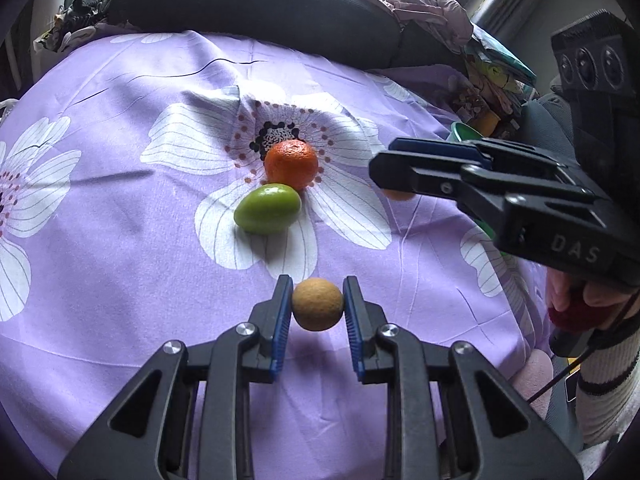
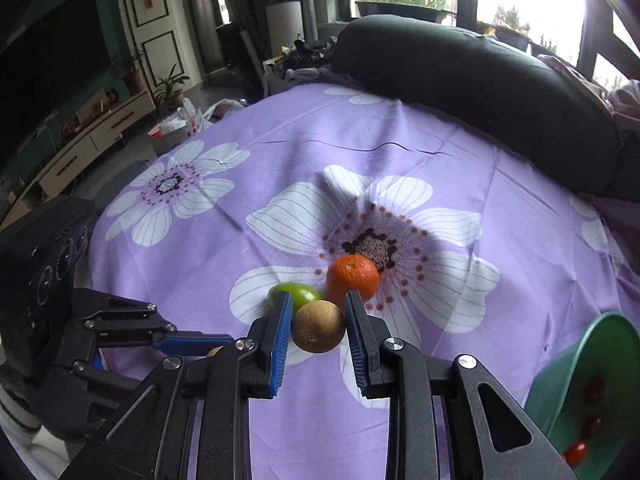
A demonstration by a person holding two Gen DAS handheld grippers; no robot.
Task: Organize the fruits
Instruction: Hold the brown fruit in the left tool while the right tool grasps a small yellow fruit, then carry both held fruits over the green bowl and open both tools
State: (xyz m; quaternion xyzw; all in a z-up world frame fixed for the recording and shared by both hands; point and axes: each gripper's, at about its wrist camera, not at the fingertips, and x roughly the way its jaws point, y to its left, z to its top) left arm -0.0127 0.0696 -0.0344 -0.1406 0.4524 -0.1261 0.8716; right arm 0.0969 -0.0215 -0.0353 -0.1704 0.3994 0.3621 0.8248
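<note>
My left gripper (image 1: 317, 306) is shut on a small tan round fruit (image 1: 317, 304) and holds it above the purple flowered cloth (image 1: 120, 260). My right gripper (image 2: 318, 326) is shut on a brown round fruit (image 2: 319, 326), also above the cloth. An orange (image 1: 291, 164) and a green oval fruit (image 1: 267, 208) lie touching each other on the cloth, beyond both grippers; they also show in the right wrist view as the orange (image 2: 353, 280) and the green fruit (image 2: 298, 294). The right gripper (image 1: 384, 174) appears from the side in the left wrist view.
A green bowl (image 2: 580, 364) holding small red fruits (image 2: 576, 452) stands at the right edge of the cloth. A dark cushion (image 2: 480, 84) lies along the far side. Clothes and clutter (image 1: 480, 60) pile at the back right. The cloth drops off at its left edge.
</note>
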